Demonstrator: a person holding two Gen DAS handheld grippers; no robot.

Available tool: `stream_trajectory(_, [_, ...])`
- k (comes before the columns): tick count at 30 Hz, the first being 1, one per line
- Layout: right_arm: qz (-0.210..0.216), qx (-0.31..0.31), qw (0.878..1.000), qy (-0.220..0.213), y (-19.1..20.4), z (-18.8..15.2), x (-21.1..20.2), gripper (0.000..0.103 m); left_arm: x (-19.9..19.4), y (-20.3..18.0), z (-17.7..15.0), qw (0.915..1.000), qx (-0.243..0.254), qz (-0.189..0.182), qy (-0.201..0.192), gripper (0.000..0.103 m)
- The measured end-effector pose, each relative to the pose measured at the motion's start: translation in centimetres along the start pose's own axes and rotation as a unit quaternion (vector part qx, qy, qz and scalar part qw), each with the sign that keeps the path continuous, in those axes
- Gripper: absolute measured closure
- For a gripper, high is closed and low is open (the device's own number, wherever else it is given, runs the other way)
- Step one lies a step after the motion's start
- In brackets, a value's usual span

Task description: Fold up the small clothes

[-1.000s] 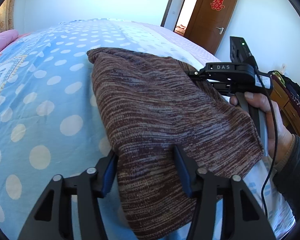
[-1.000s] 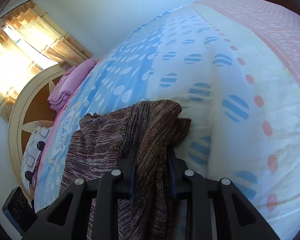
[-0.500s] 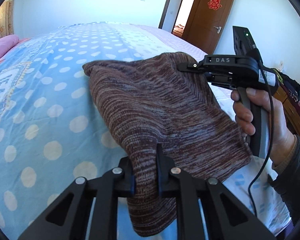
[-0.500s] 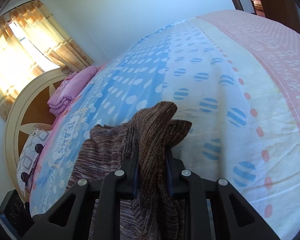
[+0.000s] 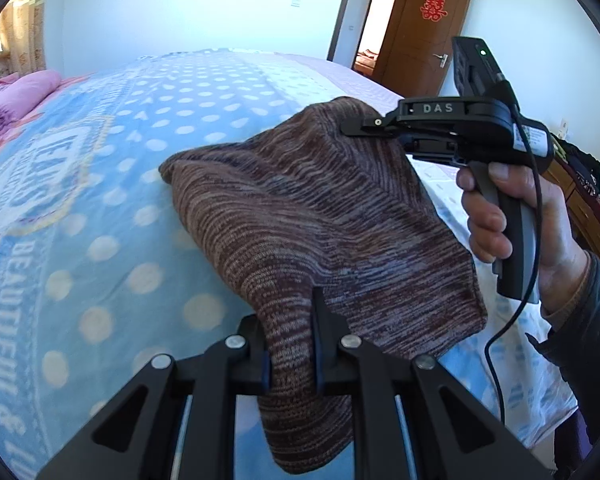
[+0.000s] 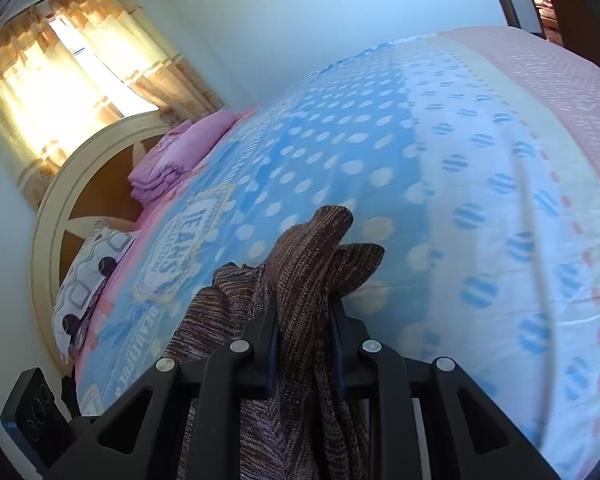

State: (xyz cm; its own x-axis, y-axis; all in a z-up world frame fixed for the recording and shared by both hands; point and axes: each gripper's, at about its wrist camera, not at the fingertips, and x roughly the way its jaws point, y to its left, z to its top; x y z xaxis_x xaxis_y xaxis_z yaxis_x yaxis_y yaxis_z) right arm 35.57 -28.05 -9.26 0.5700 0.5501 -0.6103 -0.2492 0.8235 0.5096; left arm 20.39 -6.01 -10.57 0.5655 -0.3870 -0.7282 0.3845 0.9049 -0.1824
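Left gripper (image 5: pixel 290 342): closed on near edge of brown knit garment (image 5: pixel 319 216), cloth pinched between both fingers. Right gripper (image 6: pixel 304 334): closed on bunched far corner of same garment. Garment raised between both grippers above dotted blue bedspread (image 5: pixel 100 184).

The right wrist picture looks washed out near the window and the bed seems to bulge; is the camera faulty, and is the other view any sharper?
Likely not faulty. Right wrist view: sunlight through the curtains blows out that corner, the fisheye lens bends the bedspread into a dome, and its dots look smeared. Left wrist view: more even light, same curving, the brown knit garment fairly crisp, nearby bedspread print soft.
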Motion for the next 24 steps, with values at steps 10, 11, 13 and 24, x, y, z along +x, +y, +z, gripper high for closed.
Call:
stream_trajectory(10, [0.052, -0.02, 0.998, 0.023, 6.5, -1.8, 3.6, 0.082, -4.9, 2.9, -3.0, 0.9987, -0.021, 0.044, -0.012, 0.088])
stream_trajectory(11, [0.059, -0.024, 0.998, 0.027, 7.3, -2.0, 4.2, 0.082, -5.4, 3.2, -3.4, 0.9984, -0.021, 0.05, -0.013, 0.088])
stream_trajectory(13, [0.067, -0.031, 0.997, 0.032, 8.6, -2.3, 5.0, 0.082, -6.4, 3.8, -4.1, 0.9978, -0.024, 0.06, -0.014, 0.088])
stream_trajectory(24, [0.11, -0.071, 0.989, 0.063, 16.2, -4.0, 8.9, 0.082, -11.0, 6.4, -6.4, 0.9932, -0.036, 0.108, -0.025, 0.088])
